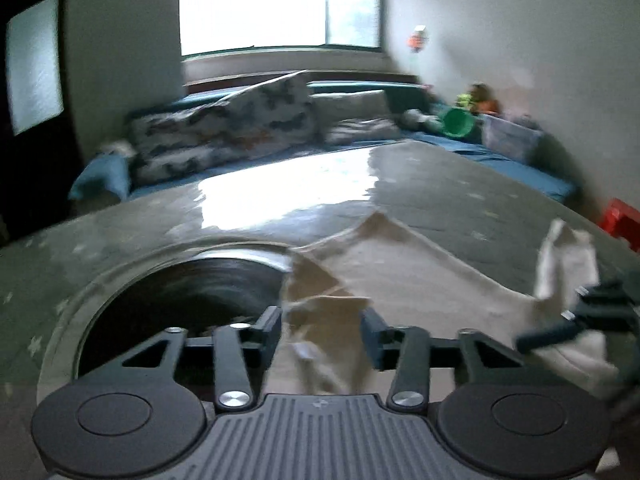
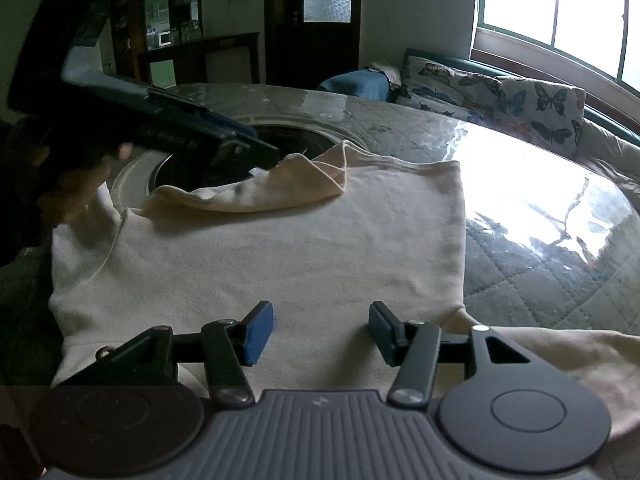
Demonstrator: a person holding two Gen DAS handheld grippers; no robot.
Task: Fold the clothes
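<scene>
My left gripper (image 1: 322, 334) stood parted w/ the cream sweater (image 2: 260, 248) sleeve loose between; right gripper (image 2: 322, 330) hovered wide, empty; best lay sleeve flat, edges squared.

left wrist view: sits low behind the left gripper (image 1: 322, 338), close above the cream knit garment (image 1: 420, 280), facing the bright window (image 1: 280, 4) and butterfly-print cushions (image 1: 224, 132); blurred.
right wrist view: behind the right gripper (image 2: 322, 330), angled down over the garment, facing the dark wooden door (image 2: 316, 16).
shared: garment, round dark recess (image 2: 192, 168) in the quilted grey table cover (image 2: 540, 272), cushions, each other's gripper.
</scene>
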